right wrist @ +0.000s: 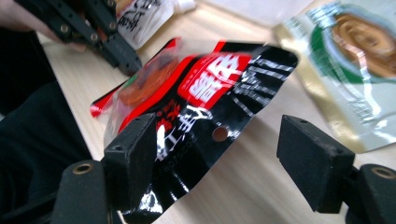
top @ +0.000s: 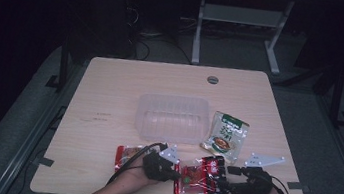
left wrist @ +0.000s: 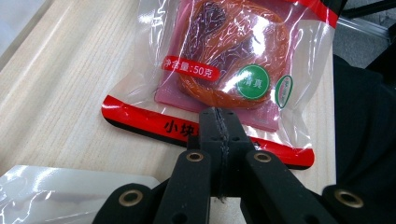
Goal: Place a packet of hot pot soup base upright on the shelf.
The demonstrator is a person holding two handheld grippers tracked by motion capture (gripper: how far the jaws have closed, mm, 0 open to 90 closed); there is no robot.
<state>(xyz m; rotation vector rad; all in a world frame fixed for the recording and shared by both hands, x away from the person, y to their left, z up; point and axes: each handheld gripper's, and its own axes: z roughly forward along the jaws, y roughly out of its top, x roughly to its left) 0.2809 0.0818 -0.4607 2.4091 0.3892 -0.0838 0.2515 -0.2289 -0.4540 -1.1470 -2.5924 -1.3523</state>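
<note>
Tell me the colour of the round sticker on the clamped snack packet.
Green with white characters, clearest in the left gripper view.

Red-and-black snack packet (top: 202, 177) with a clear window, orange-red contents, green round badges and white lettering on red. Green, white and gold pouch (top: 226, 136) printed with a brown dish. Second red packet (top: 127, 155). Clear, colourless plastic tub (top: 172, 117). Pale wood-grain table (top: 110, 94). Matt black grippers: left gripper (top: 176, 174), right gripper (top: 226, 179).

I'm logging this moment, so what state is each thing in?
left gripper: shut on the red snack packet's edge.
right gripper: open, jaws astride that packet's black end.
red snack packet: sealed.
clear tub: upright, empty.
green pouch: flat, sealed.
</note>
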